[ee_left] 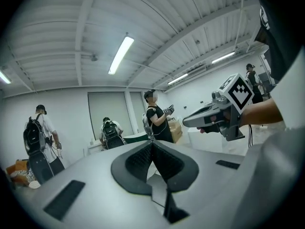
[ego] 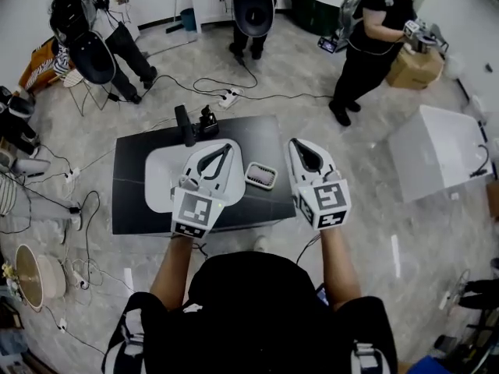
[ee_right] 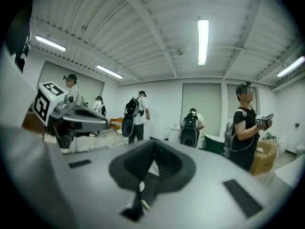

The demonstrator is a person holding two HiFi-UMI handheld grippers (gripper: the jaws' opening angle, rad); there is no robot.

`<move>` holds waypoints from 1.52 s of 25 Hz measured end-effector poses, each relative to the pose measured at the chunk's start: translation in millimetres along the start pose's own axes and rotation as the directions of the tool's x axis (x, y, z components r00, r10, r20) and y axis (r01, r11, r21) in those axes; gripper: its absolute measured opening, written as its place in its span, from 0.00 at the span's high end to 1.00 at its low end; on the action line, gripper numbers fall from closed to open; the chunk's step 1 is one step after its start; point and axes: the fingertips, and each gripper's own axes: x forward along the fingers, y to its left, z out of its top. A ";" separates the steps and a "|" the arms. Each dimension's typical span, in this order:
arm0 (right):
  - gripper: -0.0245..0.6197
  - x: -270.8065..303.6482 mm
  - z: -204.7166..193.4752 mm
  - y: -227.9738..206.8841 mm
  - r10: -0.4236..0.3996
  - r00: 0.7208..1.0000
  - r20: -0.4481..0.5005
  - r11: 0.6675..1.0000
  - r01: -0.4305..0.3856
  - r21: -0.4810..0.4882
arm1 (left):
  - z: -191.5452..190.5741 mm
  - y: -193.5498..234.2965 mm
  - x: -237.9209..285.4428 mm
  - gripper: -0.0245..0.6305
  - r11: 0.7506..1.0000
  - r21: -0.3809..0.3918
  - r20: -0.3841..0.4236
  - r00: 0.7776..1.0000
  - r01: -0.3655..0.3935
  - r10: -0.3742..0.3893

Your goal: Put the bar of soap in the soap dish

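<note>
left gripper (ee_left: pixel 152 145): jaws pressed together with nothing in them, up in the air and pointing out across the room

right gripper (ee_right: pixel 153 150): same deal, pinched all the way closed and empty, level with the left one

soap dish (ego: pixel 249 177): on the black table (ego: pixel 132 205), just right of the white tray (ego: pixel 160 181). It shows between my two grippers in the head view

soap (ego: pixel 262 176): looks like a pale bar lying in the dish, but it's too small for me to be sure
</note>
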 end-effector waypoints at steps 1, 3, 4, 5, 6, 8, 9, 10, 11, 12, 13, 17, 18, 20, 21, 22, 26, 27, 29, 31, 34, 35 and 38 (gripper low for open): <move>0.91 -2.2 5.7 -0.6 -0.009 1.000 0.014 1.000 0.009 -0.011 | 5.2 0.5 -1.4 0.93 1.000 0.002 0.010 1.000 0.001 -0.001; 0.91 -6.2 15.1 -1.9 -0.023 0.999 0.039 0.999 0.024 -0.026 | 16.4 -0.4 -4.8 0.93 1.000 0.010 0.031 0.999 0.005 -0.006; 0.91 -8.4 19.8 -2.4 -0.027 0.998 0.051 0.999 0.028 -0.027 | 22.2 -1.3 -6.6 0.93 1.000 0.015 0.044 0.999 0.008 -0.009; 0.91 -10.6 24.8 -2.8 -0.031 0.997 0.064 0.999 0.032 -0.025 | 27.4 -2.1 -8.0 0.93 1.000 0.020 0.055 0.998 0.010 -0.011; 0.91 -12.7 29.8 -3.0 -0.034 0.996 0.077 0.999 0.036 -0.024 | 31.8 -2.6 -9.2 0.93 1.000 0.024 0.063 0.998 0.011 -0.013; 0.91 -16.8 39.3 -2.9 -0.041 0.994 0.099 0.999 0.043 -0.025 | 37.6 -2.1 -10.6 0.93 0.999 0.032 0.074 0.997 0.011 -0.013; 0.91 -18.6 43.8 -2.6 -0.044 0.993 0.109 0.999 0.047 -0.027 | 39.4 -1.1 -11.0 0.93 0.999 0.035 0.078 0.997 0.009 -0.012; 0.91 -20.1 47.8 -2.0 -0.048 0.992 0.115 0.998 0.052 -0.030 | 40.6 0.2 -11.4 0.93 0.999 0.036 0.081 0.997 0.007 -0.010; 0.91 -21.3 51.2 -1.4 -0.051 0.991 0.120 0.998 0.056 -0.033 | 41.7 1.7 -11.7 0.93 0.999 0.038 0.083 0.997 0.004 -0.007; 0.91 -22.1 53.8 -0.9 -0.054 0.991 0.125 0.998 0.059 -0.036 | 42.7 3.1 -12.1 0.93 0.999 0.040 0.086 0.996 0.001 -0.005; 0.91 -22.9 55.6 -0.7 -0.056 0.990 0.129 0.997 0.062 -0.037 | 43.6 4.3 -12.4 0.93 0.999 0.041 0.088 0.996 -0.001 -0.003; 0.91 -22.7 58.5 -2.3 -0.063 0.988 0.141 0.997 0.070 -0.042 | 45.2 8.5 -12.6 0.93 0.999 0.044 0.094 0.996 -0.007 0.003; 0.91 -21.9 59.1 -2.6 -0.063 0.988 0.144 0.996 0.070 -0.046 | 45.3 9.5 -12.5 0.93 0.999 0.043 0.095 0.995 -0.008 0.004; 0.91 -21.0 59.2 -2.9 -0.067 0.987 0.145 0.996 0.074 -0.047 | 45.2 11.1 -12.6 0.93 0.999 0.042 0.097 0.995 -0.010 0.006; 0.91 -20.9 58.9 -2.8 -0.071 0.987 0.142 0.996 0.078 -0.043 | 44.9 11.8 -12.8 0.93 0.999 0.041 0.098 0.995 -0.010 0.006; 0.91 -20.6 58.8 -2.6 -0.074 0.987 0.140 0.996 0.080 -0.041 | 44.6 12.5 -13.0 0.93 0.999 0.041 0.098 0.995 -0.011 0.007; 0.91 -18.2 60.0 -2.7 -0.072 0.987 0.145 0.996 0.080 -0.049 | 43.9 15.5 -12.6 0.93 0.999 0.043 0.094 0.995 -0.018 0.014; 0.91 -17.8 60.6 -3.1 -0.070 0.987 0.147 0.995 0.079 -0.052 | 44.2 16.0 -12.3 0.93 0.999 0.044 0.094 0.995 -0.020 0.016; 0.91 -17.0 61.4 -3.3 -0.068 0.986 0.150 0.995 0.077 -0.058 | 44.4 16.9 -11.9 0.93 0.999 0.046 0.093 0.995 -0.023 0.019; 0.91 -16.3 61.7 -2.2 -0.062 0.986 0.154 0.995 0.073 -0.065 | 43.8 17.4 -12.4 0.93 0.999 0.046 0.093 0.995 -0.026 0.022; 0.91 -16.4 61.3 0.1 -0.059 0.986 0.154 0.995 0.070 -0.067 | 43.4 16.7 -13.5 0.93 0.998 0.049 0.093 0.995 -0.027 0.022; 0.91 -16.7 61.4 0.8 -0.059 0.986 0.153 0.995 0.070 -0.066 | 43.7 16.3 -13.9 0.93 0.998 0.051 0.093 0.995 -0.027 0.022; 0.91 -17.9 61.4 2.2 -0.059 0.987 0.149 0.995 0.070 -0.066 | 44.9 15.4 -14.8 0.93 0.998 0.060 0.090 0.996 -0.027 0.021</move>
